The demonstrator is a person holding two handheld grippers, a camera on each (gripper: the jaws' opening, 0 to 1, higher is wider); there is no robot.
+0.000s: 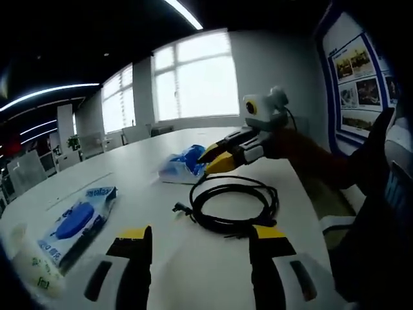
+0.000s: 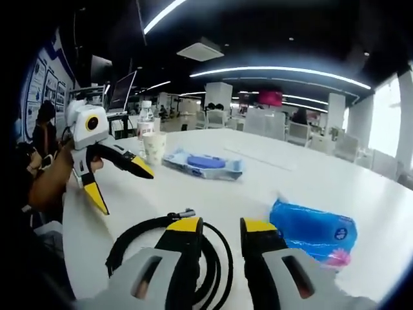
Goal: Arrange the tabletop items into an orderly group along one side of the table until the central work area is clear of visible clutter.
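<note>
The left tool (image 1: 197,248) hangs low over the white worktop (image 1: 142,168) with its jaws wide and nothing between them. The right tool (image 2: 219,229) has its jaws set narrow, also with nothing held, and they sit just above the black cable (image 2: 161,248). The cable is a loose coil with a small plug sticking out at one end. It lies just ahead of the left tool (image 1: 232,203), and the right tool (image 1: 216,158) shows there too, just past the coil. What could go wrong? The cable is floppy, so I think a grab on one loop could let the rest uncoil and drag across the middle. A tool tip could also slip under a loop and snag. The blue pack (image 2: 313,232) lies just to the right of the right tool; it looks soft and crinkly, so a pinch may squash it or let it slide. The flat wipes pack (image 1: 77,223) with a blue lid lies ahead and to the left of the left tool. A paper cup (image 2: 153,147) stands far ahead of the right tool, with a bottle (image 2: 147,119) behind it, and a bump would tip it. The two tools are close, so they might knock each other.
</note>
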